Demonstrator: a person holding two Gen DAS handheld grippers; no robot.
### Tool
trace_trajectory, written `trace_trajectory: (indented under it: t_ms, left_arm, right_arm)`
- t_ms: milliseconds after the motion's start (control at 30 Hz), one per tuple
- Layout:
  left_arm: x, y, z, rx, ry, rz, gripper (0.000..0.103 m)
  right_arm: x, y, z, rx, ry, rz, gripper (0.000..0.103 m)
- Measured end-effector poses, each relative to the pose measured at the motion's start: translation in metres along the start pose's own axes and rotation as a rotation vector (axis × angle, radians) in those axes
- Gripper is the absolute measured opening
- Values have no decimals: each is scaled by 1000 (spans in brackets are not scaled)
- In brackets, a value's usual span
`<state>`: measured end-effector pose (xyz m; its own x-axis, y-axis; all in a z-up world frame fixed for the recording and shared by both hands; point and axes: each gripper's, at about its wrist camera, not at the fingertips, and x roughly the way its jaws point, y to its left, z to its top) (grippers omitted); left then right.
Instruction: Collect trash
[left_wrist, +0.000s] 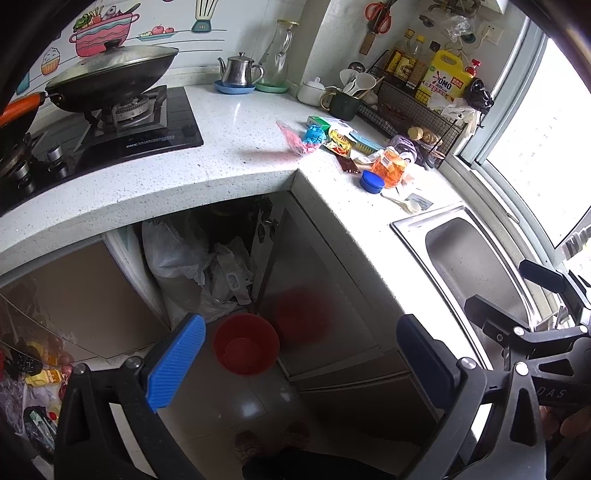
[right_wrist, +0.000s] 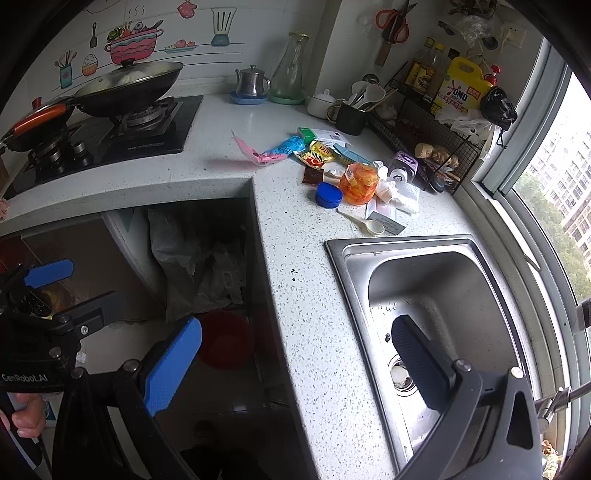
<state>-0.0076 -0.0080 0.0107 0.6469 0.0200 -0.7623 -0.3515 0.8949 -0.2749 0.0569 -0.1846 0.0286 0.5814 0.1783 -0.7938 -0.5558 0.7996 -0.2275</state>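
Now both claws are hanging wide open and empty over a kitchen corner, the left claw (left_wrist: 299, 365) above the floor and red bucket (left_wrist: 245, 343), the right claw (right_wrist: 295, 369) over the worktop (right_wrist: 295, 277) edge beside the sink (right_wrist: 436, 295). Well ahead, the trash is lying clustered on the worktop: a pink wrapper (right_wrist: 255, 151), sauce sachets (right_wrist: 321, 153), a blue lid (right_wrist: 328, 195) and an orange bag (right_wrist: 358, 182). A sound start is probably reaching for the nearest loose piece, coming in low and pinching one item at a time.
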Motion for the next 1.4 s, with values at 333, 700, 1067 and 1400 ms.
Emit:
trace_trajectory:
  t_ms: [333,700,1067,1400]
  left_arm:
    - [-2,2,0,-1,0,3,103]
    - [-3,4,-2,9,2,-2,103]
    - [-8,4,0,12,-6,-16,103]
    - [-14,5,3,19,-5,-20,103]
  right_arm:
    - [-1,2,0,-10,3,-18,103]
    - [-2,5,1,-10,7,-35,103]
    - [-3,6,1,-8,5,-40,103]
    - [-11,8,-1,5,-2,-45,103]
